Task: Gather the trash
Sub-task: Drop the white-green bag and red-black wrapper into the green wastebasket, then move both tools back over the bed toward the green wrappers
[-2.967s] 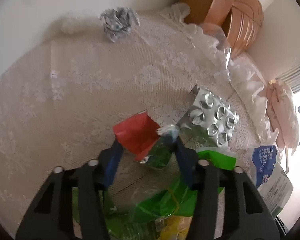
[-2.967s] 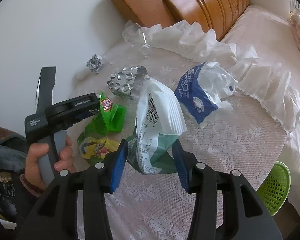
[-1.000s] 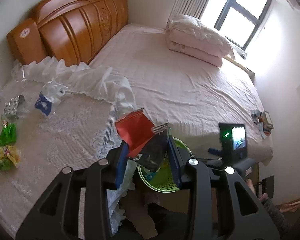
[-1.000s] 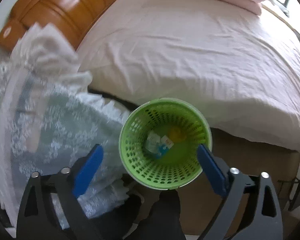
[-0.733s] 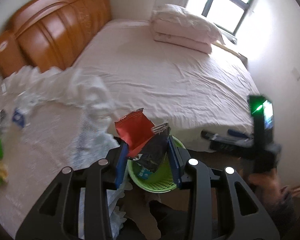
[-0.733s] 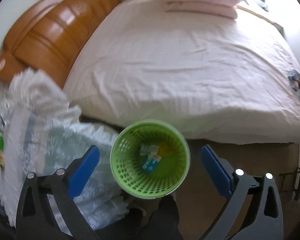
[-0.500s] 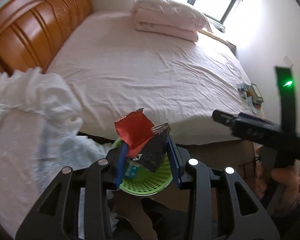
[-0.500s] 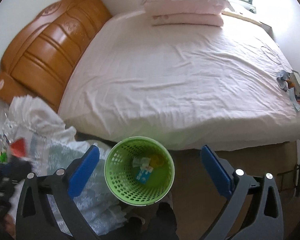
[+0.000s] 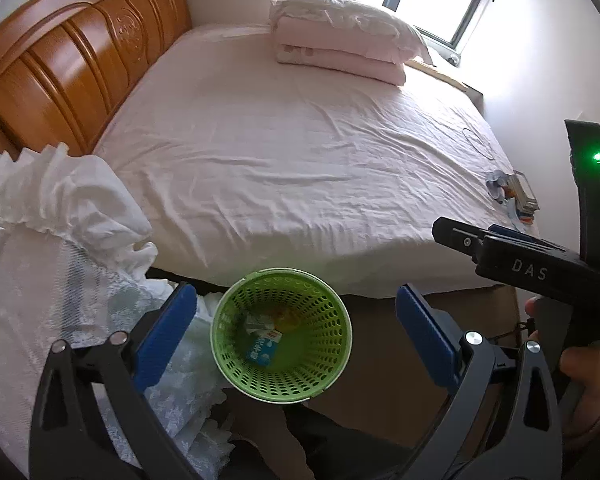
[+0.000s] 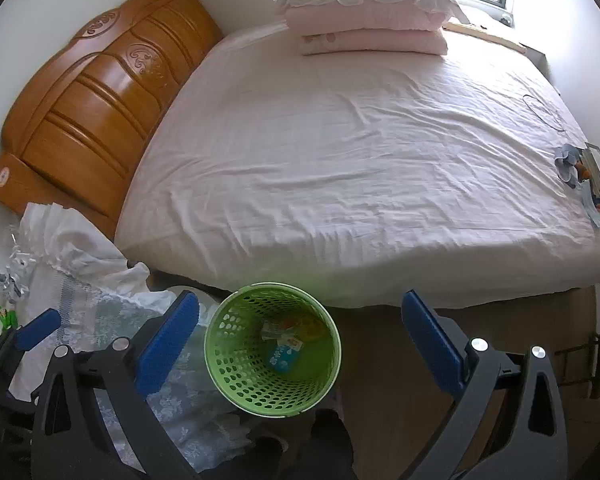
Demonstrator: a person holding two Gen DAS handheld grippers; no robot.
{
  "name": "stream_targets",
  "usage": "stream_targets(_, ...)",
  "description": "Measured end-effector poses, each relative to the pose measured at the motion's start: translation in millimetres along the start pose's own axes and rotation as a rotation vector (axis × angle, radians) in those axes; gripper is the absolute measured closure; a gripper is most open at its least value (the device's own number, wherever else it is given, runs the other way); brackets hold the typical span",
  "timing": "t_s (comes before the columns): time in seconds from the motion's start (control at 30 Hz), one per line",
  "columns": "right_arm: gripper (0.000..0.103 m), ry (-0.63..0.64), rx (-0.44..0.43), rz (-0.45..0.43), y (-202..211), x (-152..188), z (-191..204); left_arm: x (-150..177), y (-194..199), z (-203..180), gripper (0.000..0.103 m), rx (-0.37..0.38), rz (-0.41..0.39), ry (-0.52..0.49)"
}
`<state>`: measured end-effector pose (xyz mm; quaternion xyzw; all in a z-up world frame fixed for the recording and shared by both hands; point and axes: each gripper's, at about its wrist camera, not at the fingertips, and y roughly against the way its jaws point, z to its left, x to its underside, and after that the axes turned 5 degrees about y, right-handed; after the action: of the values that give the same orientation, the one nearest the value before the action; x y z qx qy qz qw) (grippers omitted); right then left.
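A green mesh basket [image 9: 320,344] [image 10: 228,360] stands on the floor between the bed and the lace-covered table [image 9: 40,300]. Inside it lie a blue-and-white packet [image 9: 262,350] [image 10: 282,356] and a few smaller scraps. My left gripper [image 9: 294,308] hangs above the basket; its jaws are opening wide and nothing is between them. My right gripper [image 10: 300,304] is also over the basket, open and empty. Its black body [image 9: 540,268] shows at the right of the left wrist view, held by a hand. A green wrapper [image 10: 4,314] and crumpled foil [image 10: 10,280] lie on the table.
A wide bed [image 9: 280,160] with a pink sheet fills the space behind the basket, with a wooden headboard [image 9: 60,72] at the left. Folded bedding [image 9: 340,44] sits near the window. Small items [image 10: 588,176] lie at the bed's right edge.
My left gripper went from shut on the red-and-dark wrapper to wide open, and the wrapper is gone from its jaws. Both grippers shifted over the basket; the right one rose.
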<state>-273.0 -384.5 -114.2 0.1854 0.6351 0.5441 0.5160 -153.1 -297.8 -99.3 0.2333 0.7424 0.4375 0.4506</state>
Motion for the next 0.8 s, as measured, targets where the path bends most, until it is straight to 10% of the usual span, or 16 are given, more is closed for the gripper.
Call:
stream_targets(0.33,0.003,0.066,-0.040,-0.035,15.4,-3.3,35.7,1.9,44.8,22.8,0.008,-0.062,-0.111,0.037)
stream_targets(0.8,0.002,0.413,-0.296,-0.158,65.8,-9.7,213.2,51.4,162.3,152.1,0.008,-0.295,-0.314,0.359)
